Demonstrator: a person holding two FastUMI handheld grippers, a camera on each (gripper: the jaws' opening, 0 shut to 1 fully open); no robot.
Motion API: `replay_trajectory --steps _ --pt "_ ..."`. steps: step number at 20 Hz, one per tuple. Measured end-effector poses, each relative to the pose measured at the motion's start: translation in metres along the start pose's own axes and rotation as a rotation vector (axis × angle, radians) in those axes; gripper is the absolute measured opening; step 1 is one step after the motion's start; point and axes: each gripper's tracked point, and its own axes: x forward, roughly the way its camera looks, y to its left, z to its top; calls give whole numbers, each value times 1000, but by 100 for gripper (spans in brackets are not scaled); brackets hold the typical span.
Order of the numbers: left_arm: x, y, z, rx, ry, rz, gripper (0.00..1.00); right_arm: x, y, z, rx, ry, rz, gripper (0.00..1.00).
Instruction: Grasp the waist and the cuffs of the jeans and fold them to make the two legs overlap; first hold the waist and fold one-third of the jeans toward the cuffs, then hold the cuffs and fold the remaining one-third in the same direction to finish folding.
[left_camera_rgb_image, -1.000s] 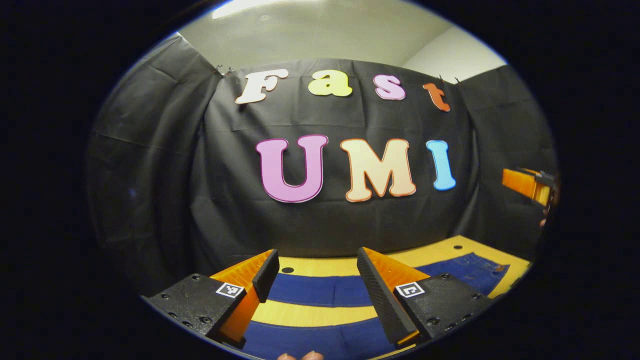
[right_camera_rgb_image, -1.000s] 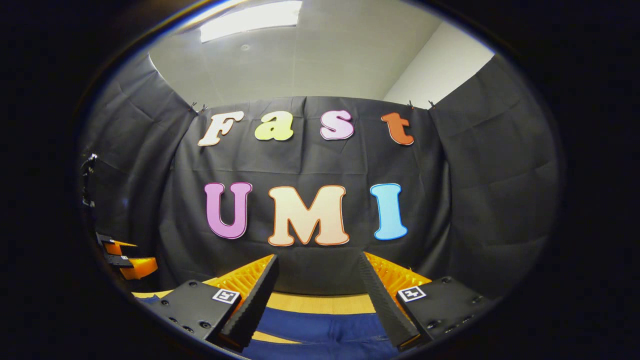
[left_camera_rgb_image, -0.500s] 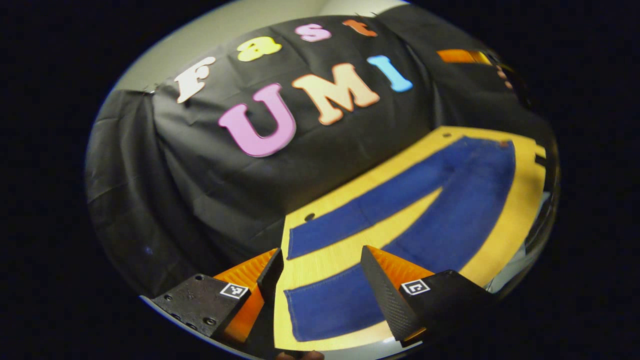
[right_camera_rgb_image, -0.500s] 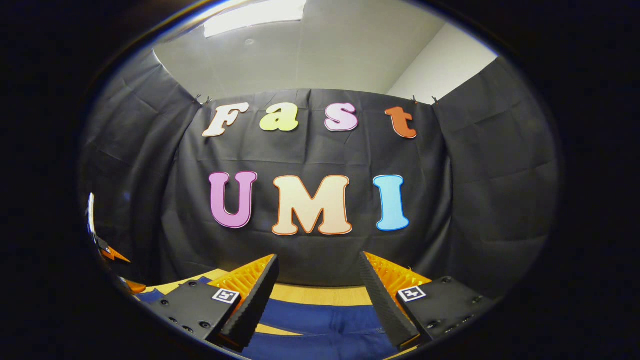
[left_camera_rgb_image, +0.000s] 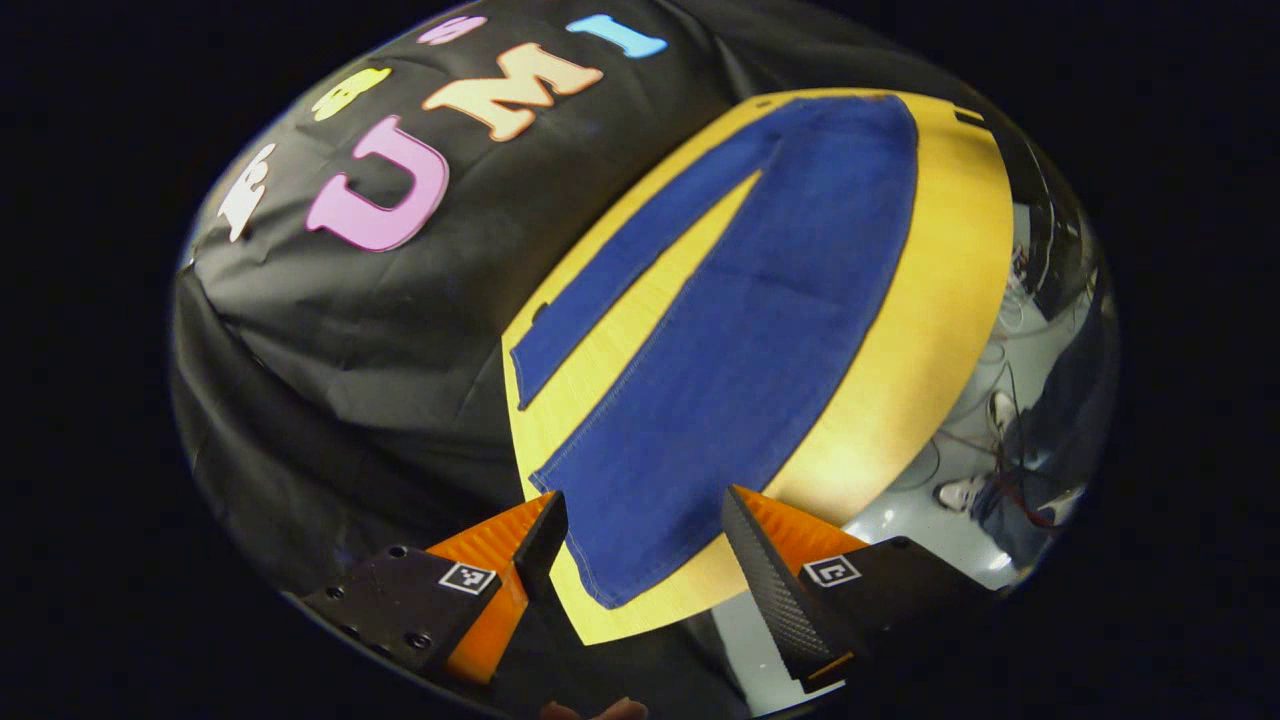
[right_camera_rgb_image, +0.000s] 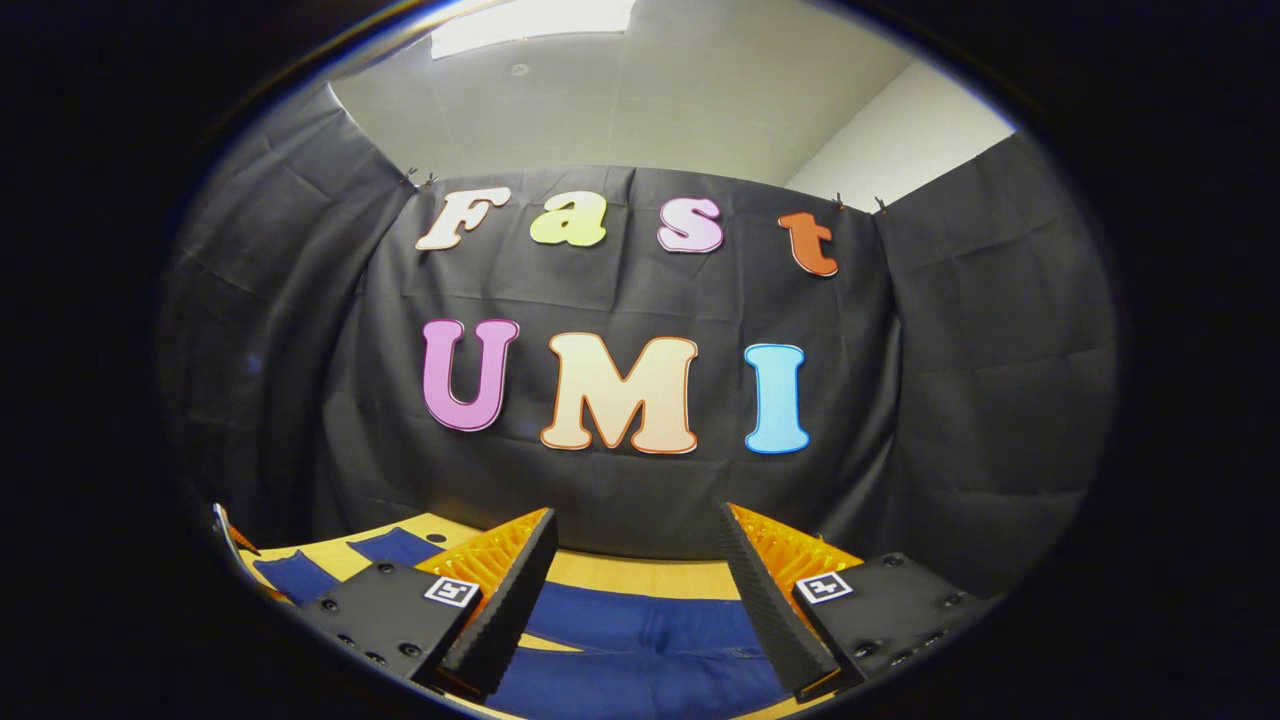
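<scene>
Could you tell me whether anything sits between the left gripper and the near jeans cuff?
Nothing visible does: the left gripper is open above the near cuff of the jeans, flat on the yellow table.

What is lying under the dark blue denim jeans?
The dark blue denim jeans lie spread flat on a yellow wooden table, which shows between the two legs and around them. Anything directly beneath the cloth is covered and cannot be seen.

Dim booth, ceiling light (right_camera_rgb_image: 530, 15), fisheye warping
</scene>
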Motion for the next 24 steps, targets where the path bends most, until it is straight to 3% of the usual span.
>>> replay_trajectory --steps 5,8,15,16,19,20,24 --pt "28 -24 -33 153 72 -71 100 -8 -8 -7 -32 20 -33 100" --pt "43 -20 -23 254 52 -105 90 -11 -12 -13 -45 34 -54 99" --pt "71 -9 -8 257 4 -164 86 -15 -24 -25 -50 57 -115 99" --pt "75 -17 -10 253 10 -218 80 -15 -26 -29 -46 65 -121 100" --pt "81 -22 -9 277 21 -236 14 -15 -33 -37 -78 81 -118 99" --pt "81 -19 -11 277 29 -211 5 -15 -38 -40 -110 87 -113 99" --pt "82 -20 -11 184 74 -209 0 -15 -77 -67 -277 163 -89 99"
